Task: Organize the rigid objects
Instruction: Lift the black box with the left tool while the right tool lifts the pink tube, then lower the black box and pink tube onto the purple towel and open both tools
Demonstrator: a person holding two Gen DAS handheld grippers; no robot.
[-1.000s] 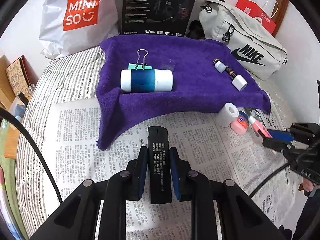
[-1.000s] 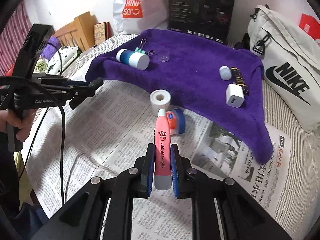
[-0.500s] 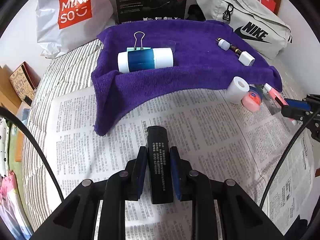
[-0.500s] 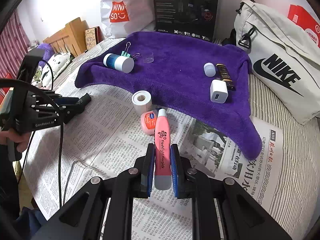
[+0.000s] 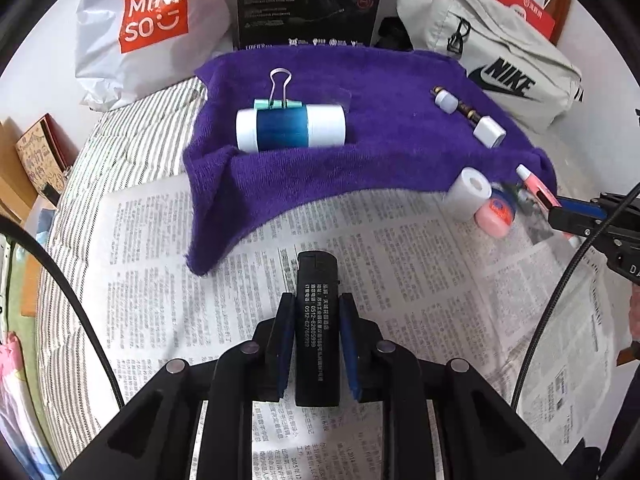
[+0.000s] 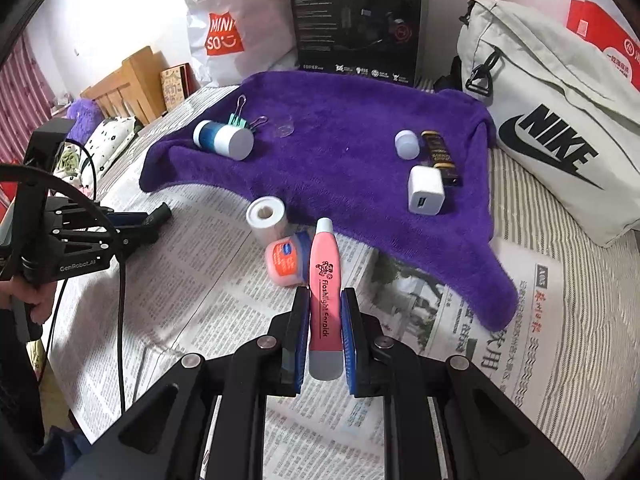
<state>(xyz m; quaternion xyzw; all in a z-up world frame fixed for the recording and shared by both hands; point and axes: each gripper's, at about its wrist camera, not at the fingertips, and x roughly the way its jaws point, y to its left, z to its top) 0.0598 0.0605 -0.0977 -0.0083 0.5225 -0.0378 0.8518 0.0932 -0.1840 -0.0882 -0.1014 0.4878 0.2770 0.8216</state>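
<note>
Rigid objects lie spread over a purple towel (image 6: 344, 152) and newspaper (image 5: 420, 280). The left gripper (image 5: 316, 322) clamps a black rectangular lighter (image 5: 317, 320) with white print, held above the newspaper. The right gripper (image 6: 325, 322) grips a pink flashlight earpick (image 6: 325, 292) with a grey end. On the towel rest a blue-and-white cylinder (image 5: 291, 129), a binder clip (image 5: 279, 98) touching it, and a white charger (image 6: 426, 190). A white roll (image 6: 266, 218) and a pink jar (image 6: 285, 260) sit just off the towel's edge.

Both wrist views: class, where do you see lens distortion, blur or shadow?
Left wrist view: fisheye bends the purple towel edge; dark corners; the pink tube in the right gripper is slightly smeared. Right wrist view: sharp; soft shadow on the newspaper.
</note>
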